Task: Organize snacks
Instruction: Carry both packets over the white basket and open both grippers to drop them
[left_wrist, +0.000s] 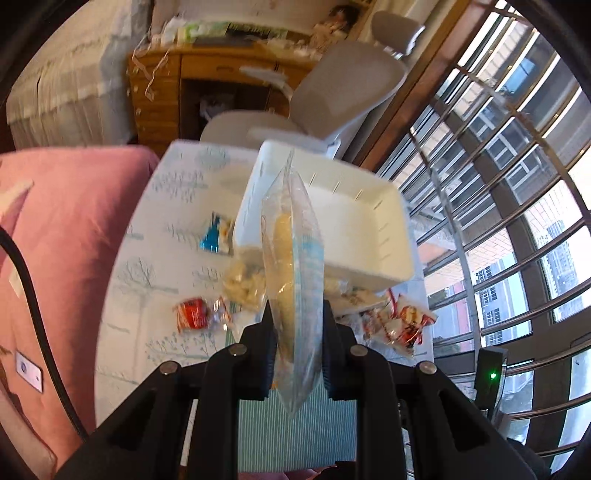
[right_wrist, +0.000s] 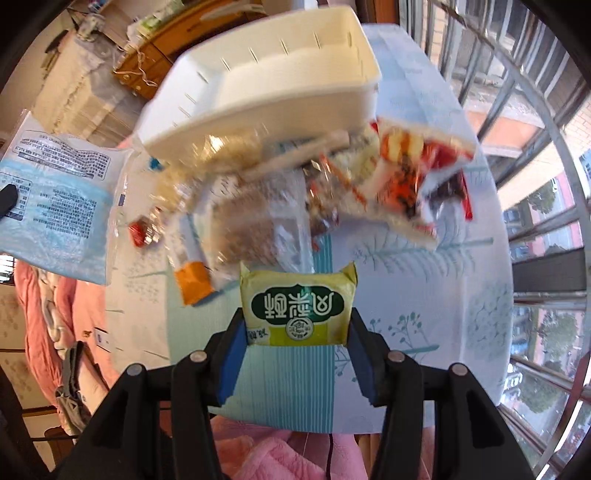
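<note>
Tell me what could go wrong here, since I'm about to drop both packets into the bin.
1. The left tongs pinch the puffy clear-and-blue snack bag only near its lower end, so it may swing or slip.
2. The white plastic bin looks empty and light; a bump could shift it.
3. The green-and-yellow pastry packet in the right tongs passes over loose wrappers and could snag them.

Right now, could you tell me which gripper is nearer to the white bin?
Left. The left gripper holds its clear snack bag right at the white bin's near wall; the right gripper, holding a green packet, sits farther back behind the snack pile.
</note>
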